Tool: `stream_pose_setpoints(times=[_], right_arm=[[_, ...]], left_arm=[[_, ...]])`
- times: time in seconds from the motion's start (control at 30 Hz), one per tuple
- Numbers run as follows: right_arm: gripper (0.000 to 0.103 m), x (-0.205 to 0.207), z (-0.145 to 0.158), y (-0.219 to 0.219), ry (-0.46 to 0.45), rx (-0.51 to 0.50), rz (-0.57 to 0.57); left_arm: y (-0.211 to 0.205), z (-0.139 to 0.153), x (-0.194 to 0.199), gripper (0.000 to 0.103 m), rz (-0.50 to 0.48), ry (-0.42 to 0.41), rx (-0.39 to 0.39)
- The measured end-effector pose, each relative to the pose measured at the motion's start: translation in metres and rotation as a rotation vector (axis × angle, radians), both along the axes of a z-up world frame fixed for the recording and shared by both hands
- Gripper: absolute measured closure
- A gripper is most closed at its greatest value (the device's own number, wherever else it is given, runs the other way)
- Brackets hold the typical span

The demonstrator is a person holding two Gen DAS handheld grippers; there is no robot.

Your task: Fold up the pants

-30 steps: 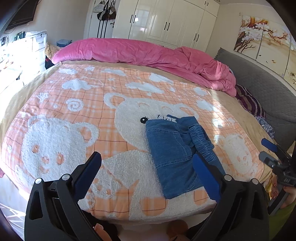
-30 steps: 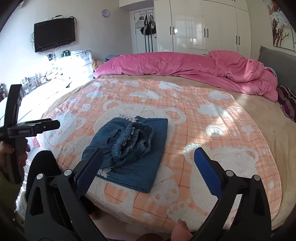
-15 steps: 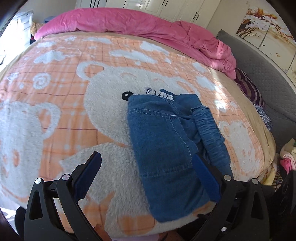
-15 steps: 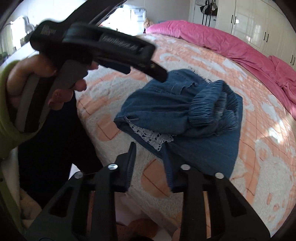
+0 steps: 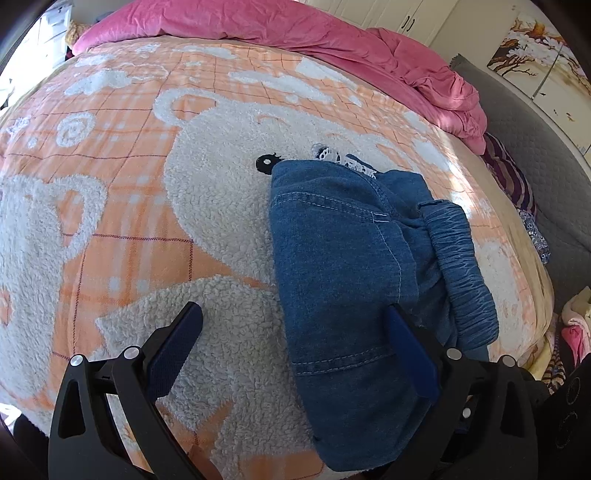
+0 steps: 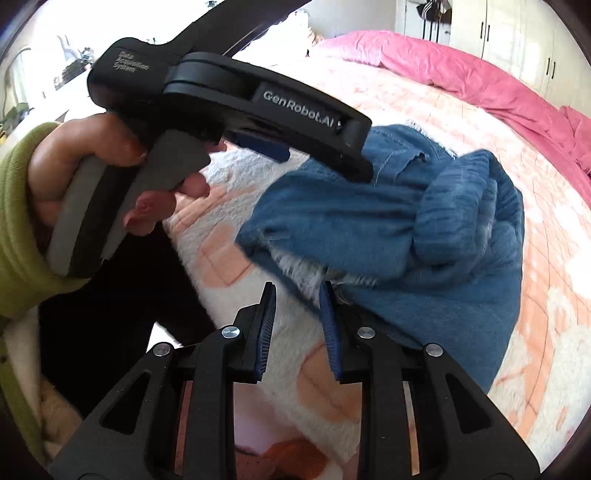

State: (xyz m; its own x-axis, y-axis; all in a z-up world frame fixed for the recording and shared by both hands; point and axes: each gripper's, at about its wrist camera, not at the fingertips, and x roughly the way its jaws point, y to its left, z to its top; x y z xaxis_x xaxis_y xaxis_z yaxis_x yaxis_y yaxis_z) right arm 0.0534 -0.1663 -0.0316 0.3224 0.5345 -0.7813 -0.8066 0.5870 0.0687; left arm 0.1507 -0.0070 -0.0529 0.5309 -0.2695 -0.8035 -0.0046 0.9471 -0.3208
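Here the wide orange-and-white fleece blanket with teddy-bear shapes covers the bed, and a crumpled pink duvet lies along its far edge. On the near right part of the blanket lie the folded blue denim pants, their gathered elastic waistband along the right side and a bit of white lace trim showing at the far end.

The left gripper hangs over the near end of the pants with its blue-padded fingers spread wide; the right-hand finger is over the denim, the left-hand one over bare fleece, and nothing is held. In the right wrist view its black body lies across the pants, held by a hand in a green sleeve.

The right gripper sits at the near edge of the pants, its fingers nearly together with a narrow gap. The frayed denim hem is just beside one pad; whether cloth is pinched there cannot be told.
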Motion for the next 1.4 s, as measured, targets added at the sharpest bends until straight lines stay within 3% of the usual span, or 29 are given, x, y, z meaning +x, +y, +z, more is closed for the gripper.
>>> stream_pose_setpoints(times=[0.17, 0.23, 0.3, 0.4, 0.5, 0.63, 0.97, 1.17, 1.4], right_arm=[[0.084, -0.006, 0.015, -0.018, 0.062, 0.107, -0.050], [0.078, -0.006, 0.026, -0.027, 0.072, 0.152, -0.072], [0.063, -0.005, 0.038, -0.036, 0.050, 0.173, -0.119], [0.059, -0.001, 0.054, -0.051, 0.024, 0.211, -0.188], [0.054, 0.007, 0.068, -0.068, -0.045, 0.196, -0.286], [0.044, 0.031, 0.083, -0.095, -0.073, 0.183, -0.417], [0.042, 0.094, 0.071, -0.130, -0.018, 0.159, -0.574], [0.042, 0.136, 0.050, -0.123, 0.127, 0.210, -0.584], [0.042, 0.153, 0.014, -0.112, 0.239, 0.215, -0.565]], left_arm=[[0.004, 0.003, -0.007, 0.005, 0.008, -0.010, -0.004], [0.005, 0.006, -0.012, 0.005, 0.009, -0.021, -0.004], [0.006, 0.009, -0.017, 0.005, 0.011, -0.027, 0.004], [0.013, 0.017, -0.026, 0.005, 0.025, -0.051, 0.005], [0.021, 0.028, -0.037, 0.005, 0.045, -0.084, 0.018], [0.029, 0.040, -0.047, 0.005, 0.066, -0.119, 0.037], [0.019, 0.051, -0.030, 0.005, 0.070, -0.136, 0.051], [0.002, 0.041, -0.007, 0.005, 0.054, -0.120, 0.064], [-0.009, 0.014, 0.006, 0.005, 0.021, -0.075, 0.060]])
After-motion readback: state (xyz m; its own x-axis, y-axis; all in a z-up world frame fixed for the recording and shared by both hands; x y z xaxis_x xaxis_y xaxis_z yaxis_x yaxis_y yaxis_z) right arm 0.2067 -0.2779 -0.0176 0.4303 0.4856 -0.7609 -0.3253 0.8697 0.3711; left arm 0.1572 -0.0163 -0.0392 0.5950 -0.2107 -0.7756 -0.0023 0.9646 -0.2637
